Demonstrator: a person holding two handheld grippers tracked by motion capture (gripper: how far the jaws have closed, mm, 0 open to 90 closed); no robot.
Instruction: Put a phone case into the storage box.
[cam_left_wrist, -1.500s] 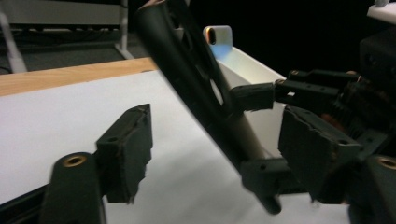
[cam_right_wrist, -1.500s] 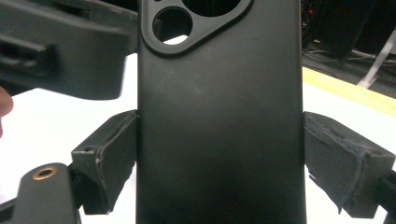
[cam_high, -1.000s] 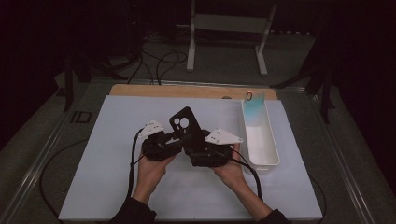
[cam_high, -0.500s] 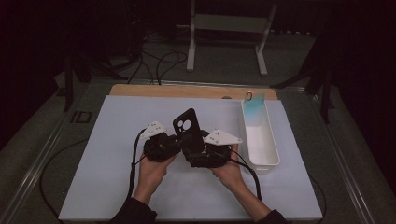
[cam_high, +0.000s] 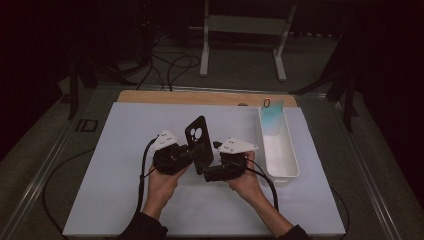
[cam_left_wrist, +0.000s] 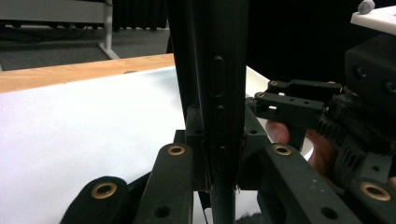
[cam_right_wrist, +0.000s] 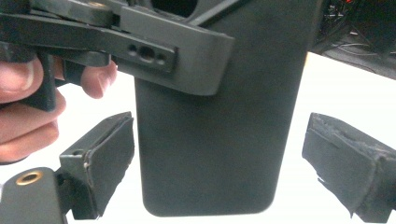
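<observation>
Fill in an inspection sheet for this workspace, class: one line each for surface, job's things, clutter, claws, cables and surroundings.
Surface: white mat on a wooden table.
Job's things: black phone case, upright, held off the mat.
Clutter: white tray at the right, pale blue item at its far end.
Claws: left claw just closed on the case's edges; right claw open, pads either side of the case, not touching.
Cables: one trails from each claw.
Surroundings: dark floor, metal stand.

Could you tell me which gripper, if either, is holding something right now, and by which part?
The left gripper is shut on the black phone case, pinching its lower side edge. The right gripper is open around it, not gripping.
</observation>
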